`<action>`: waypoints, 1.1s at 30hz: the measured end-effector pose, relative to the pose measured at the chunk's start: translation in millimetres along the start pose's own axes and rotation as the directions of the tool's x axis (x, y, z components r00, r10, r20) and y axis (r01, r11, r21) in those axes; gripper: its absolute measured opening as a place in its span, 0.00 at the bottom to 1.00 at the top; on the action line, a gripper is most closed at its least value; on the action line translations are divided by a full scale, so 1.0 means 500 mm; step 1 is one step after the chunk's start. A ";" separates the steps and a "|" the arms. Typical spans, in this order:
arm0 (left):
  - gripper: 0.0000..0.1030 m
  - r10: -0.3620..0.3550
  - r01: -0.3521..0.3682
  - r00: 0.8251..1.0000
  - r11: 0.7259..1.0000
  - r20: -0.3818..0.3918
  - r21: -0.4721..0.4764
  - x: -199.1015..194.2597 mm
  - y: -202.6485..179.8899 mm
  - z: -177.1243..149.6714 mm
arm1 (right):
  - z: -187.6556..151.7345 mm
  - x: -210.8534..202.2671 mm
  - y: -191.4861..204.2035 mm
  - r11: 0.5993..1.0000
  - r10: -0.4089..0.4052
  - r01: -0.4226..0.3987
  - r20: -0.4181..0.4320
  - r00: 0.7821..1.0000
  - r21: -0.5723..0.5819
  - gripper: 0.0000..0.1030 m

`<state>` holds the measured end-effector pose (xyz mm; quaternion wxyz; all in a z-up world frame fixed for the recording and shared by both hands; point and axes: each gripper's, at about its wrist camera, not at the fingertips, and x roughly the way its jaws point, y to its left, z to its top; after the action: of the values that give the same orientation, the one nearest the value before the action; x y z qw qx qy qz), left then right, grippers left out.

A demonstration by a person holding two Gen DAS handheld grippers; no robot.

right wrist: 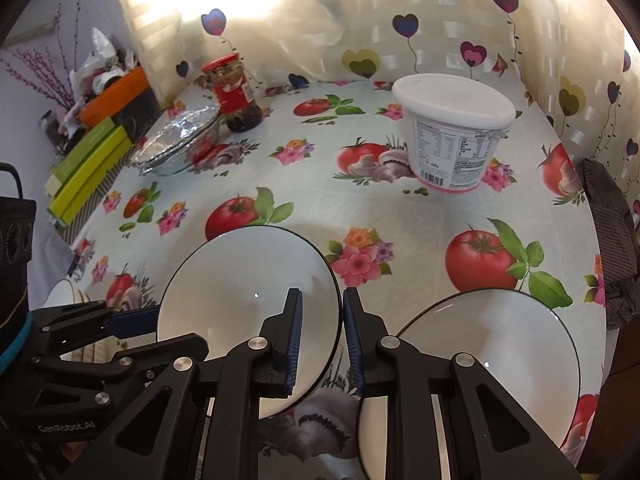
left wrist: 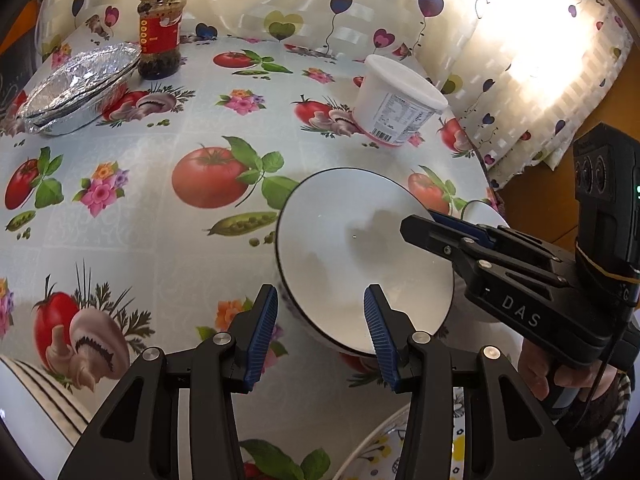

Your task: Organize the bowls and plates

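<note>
A white bowl point(left wrist: 340, 248) point(right wrist: 240, 292) with a thin dark rim rests on the printed tablecloth. My left gripper point(left wrist: 320, 332) is open and straddles the bowl's near rim, one blue pad outside the wall and the other inside. From the opposite side my right gripper point(right wrist: 323, 340) point(left wrist: 424, 220) straddles the rim too. Its pads are close together, with a gap still showing beside the rim. A second white dark-rimmed bowl point(right wrist: 500, 352) sits just right of the first one.
A white lidded tub point(left wrist: 396, 100) point(right wrist: 452, 132), a red-lidded jar point(left wrist: 160, 32) and a foil-covered dish point(left wrist: 76, 88) stand farther back. A striped white dish point(left wrist: 36, 412) and a floral plate point(left wrist: 376, 452) lie near me. Green boxes point(right wrist: 88, 160) line the left edge. A hand point(left wrist: 540, 376) holds the right gripper.
</note>
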<state>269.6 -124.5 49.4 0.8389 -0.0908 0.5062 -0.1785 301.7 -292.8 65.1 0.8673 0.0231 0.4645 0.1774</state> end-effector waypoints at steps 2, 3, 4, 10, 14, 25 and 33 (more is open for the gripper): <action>0.45 0.002 -0.002 1.000 1.000 0.004 -0.003 -0.005 0.005 -0.004 | -0.005 -0.002 0.004 1.000 0.005 -0.005 -0.002 1.000 0.002 0.19; 0.45 0.002 -0.002 1.000 1.000 0.005 -0.004 -0.007 0.006 -0.005 | -0.008 -0.004 0.006 1.000 0.007 -0.007 -0.003 1.000 0.002 0.19; 0.45 0.002 -0.002 1.000 1.000 0.006 -0.004 -0.009 0.006 -0.008 | -0.011 -0.006 0.007 1.000 0.009 -0.009 -0.005 1.000 0.002 0.19; 0.45 0.009 -0.009 1.000 1.000 0.008 0.001 -0.018 0.007 -0.018 | -0.031 -0.020 0.016 1.000 0.020 -0.020 -0.010 1.000 0.017 0.19; 0.45 0.003 -0.003 1.000 1.000 0.003 -0.014 -0.023 0.011 -0.023 | -0.047 -0.031 0.022 0.999 0.024 -0.024 -0.012 1.000 0.028 0.19; 0.45 0.049 -0.049 0.999 0.999 0.019 -0.001 -0.033 0.020 -0.027 | -0.060 -0.023 0.016 0.997 0.028 -0.026 -0.027 0.999 0.072 0.19; 0.45 0.066 -0.065 0.998 0.997 0.016 -0.035 -0.029 0.039 -0.031 | -0.059 -0.014 0.023 0.999 0.004 -0.003 -0.022 1.000 0.049 0.19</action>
<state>253.9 -100.3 47.3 0.8469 -0.0900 0.5046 -0.1414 271.0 -288.0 56.4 0.8609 0.0434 0.4784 0.1678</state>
